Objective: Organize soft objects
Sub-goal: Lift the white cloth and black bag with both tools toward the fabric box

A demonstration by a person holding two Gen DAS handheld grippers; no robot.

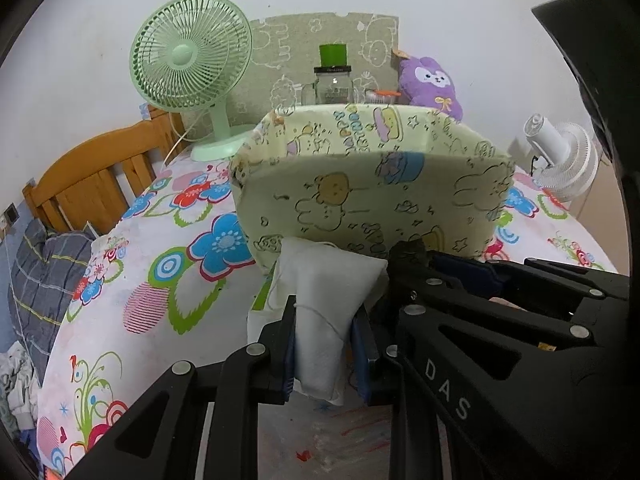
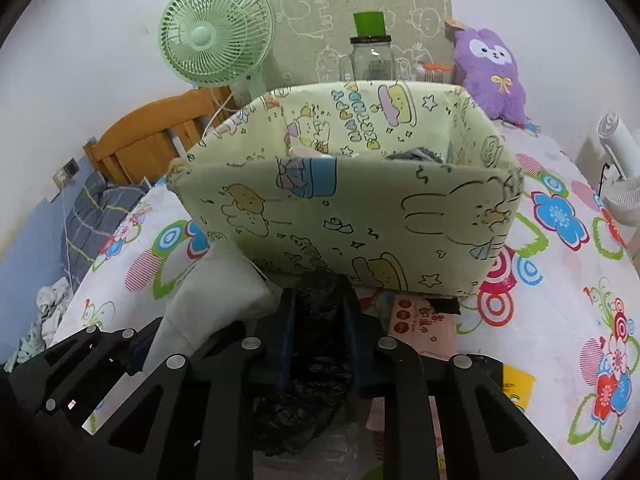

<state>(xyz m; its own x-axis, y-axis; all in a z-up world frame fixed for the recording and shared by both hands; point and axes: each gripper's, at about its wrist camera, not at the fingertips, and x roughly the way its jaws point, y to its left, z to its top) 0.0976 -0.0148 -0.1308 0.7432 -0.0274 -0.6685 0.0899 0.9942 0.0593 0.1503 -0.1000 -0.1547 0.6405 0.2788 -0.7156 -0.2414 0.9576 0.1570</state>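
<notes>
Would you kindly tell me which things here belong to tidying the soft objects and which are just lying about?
Part of the job:
- white cloth pouch, in left gripper
- crumpled black plastic bag, in right gripper
- pale green cartoon-print fabric box

Lying about:
- green desk fan
- glass jar
- white fan

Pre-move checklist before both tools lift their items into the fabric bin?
1. Left tool clamped on white pouch: ok.
2. Right tool closed on black plastic bag: ok; firmness cannot tell.
3. Fabric bin upright, top open: ok.
4. Room inside the bin: cannot tell; some grey fabric shows above the rim.
5. Clear lift path: not ok; both tools sit low, close against the bin's front wall.
</notes>
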